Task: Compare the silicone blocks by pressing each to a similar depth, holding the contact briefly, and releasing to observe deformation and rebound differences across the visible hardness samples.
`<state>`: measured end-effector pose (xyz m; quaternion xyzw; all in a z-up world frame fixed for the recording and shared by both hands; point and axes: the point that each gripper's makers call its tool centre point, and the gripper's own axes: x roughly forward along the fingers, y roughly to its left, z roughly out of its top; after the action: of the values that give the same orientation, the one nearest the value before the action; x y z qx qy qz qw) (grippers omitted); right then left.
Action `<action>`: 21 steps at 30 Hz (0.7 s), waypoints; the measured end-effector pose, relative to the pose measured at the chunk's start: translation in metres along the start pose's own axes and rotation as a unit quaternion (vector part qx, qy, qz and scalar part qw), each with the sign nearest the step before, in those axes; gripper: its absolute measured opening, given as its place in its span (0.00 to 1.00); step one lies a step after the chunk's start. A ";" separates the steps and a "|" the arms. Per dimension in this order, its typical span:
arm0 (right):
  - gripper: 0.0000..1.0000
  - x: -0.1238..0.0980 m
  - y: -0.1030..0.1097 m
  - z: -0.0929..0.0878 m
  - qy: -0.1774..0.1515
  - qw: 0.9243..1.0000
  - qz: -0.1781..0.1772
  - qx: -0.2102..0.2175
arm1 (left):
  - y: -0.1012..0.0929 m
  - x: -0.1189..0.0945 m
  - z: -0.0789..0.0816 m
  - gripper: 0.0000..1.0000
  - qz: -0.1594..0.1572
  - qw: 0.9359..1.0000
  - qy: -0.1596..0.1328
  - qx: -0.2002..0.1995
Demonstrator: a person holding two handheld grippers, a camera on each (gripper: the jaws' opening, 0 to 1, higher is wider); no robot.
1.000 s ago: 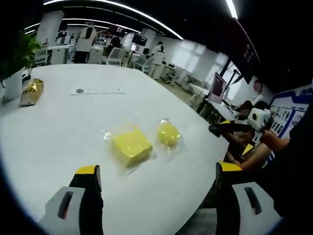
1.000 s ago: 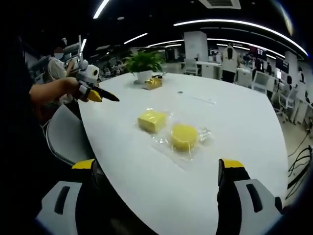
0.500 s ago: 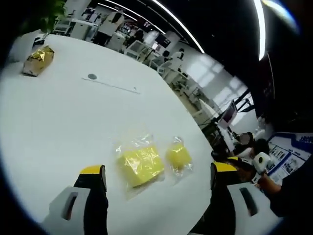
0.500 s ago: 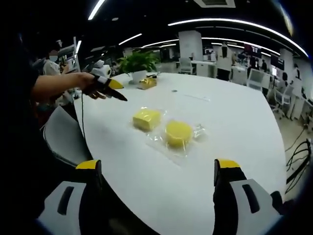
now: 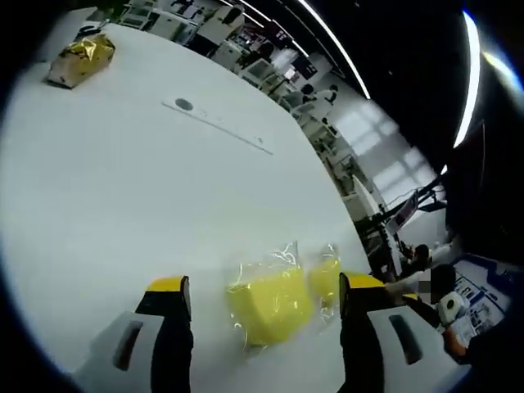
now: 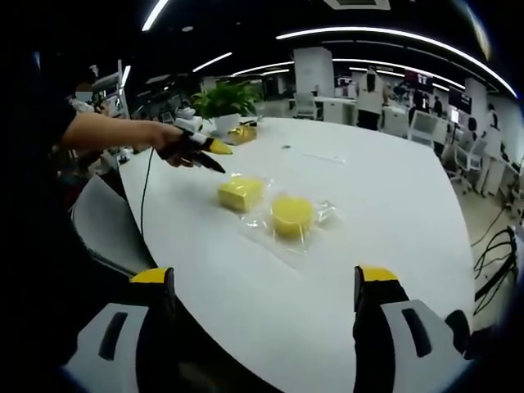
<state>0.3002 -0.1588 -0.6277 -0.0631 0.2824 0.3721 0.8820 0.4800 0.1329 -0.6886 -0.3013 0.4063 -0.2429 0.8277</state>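
Near the table's (image 6: 393, 205) edge closest to the person, two yellow silicone samples lie side by side in clear wrappers: a square block (image 5: 268, 303) and a round block (image 6: 291, 214), just beside each other. Compared with a second ago, the left gripper (image 5: 262, 291) has closed in on them; in the left gripper view the square block now sits between its spread, empty jaws, where before it lay well ahead. From the right gripper view, that same gripper reaches over the table edge, its tips just beside the square block, seemingly not yet touching. The right gripper (image 6: 266, 282) hangs back off the table edge, jaws wide apart and holding nothing. Farther along the table rest a gold packet (image 5: 80, 61) and a potted plant (image 6: 225, 102). Judging by this approach, the first press on the square block is about to begin; no sample looks deformed yet.
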 end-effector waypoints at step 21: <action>0.75 -0.015 -0.015 0.004 -0.001 0.999 -0.034 0.009 | 0.014 0.026 -0.010 0.37 -0.044 0.995 0.006 -0.095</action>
<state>0.3036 -0.1776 -0.6172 -0.0639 0.2824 0.3396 0.8949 0.4885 0.1226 -0.7168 -0.3947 0.4186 -0.2411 0.7816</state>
